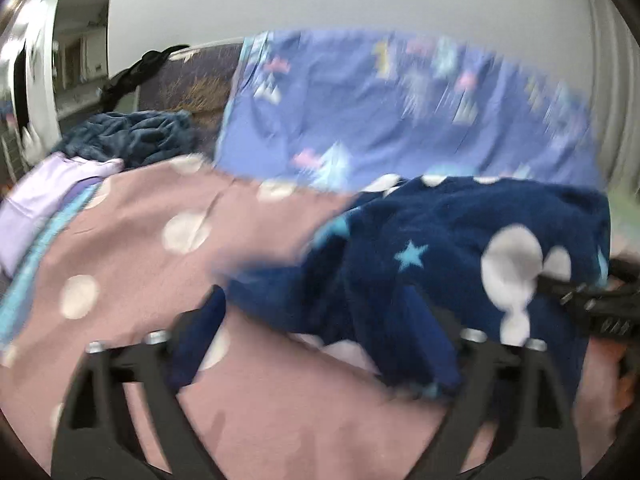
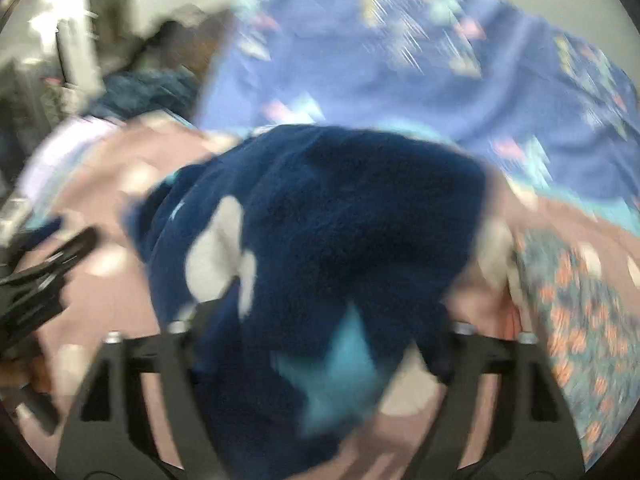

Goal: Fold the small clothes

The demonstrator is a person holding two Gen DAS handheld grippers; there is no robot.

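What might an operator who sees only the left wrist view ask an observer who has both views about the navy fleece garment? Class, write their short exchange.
Operator: What lies right of the navy fleece garment?
Observer: A teal cloth with orange flowers, on the pink spotted sheet.
Operator: How does my left gripper look from outside?
Observer: It shows side-on at the right wrist view's left edge, beside the garment, too blurred to judge its fingers.
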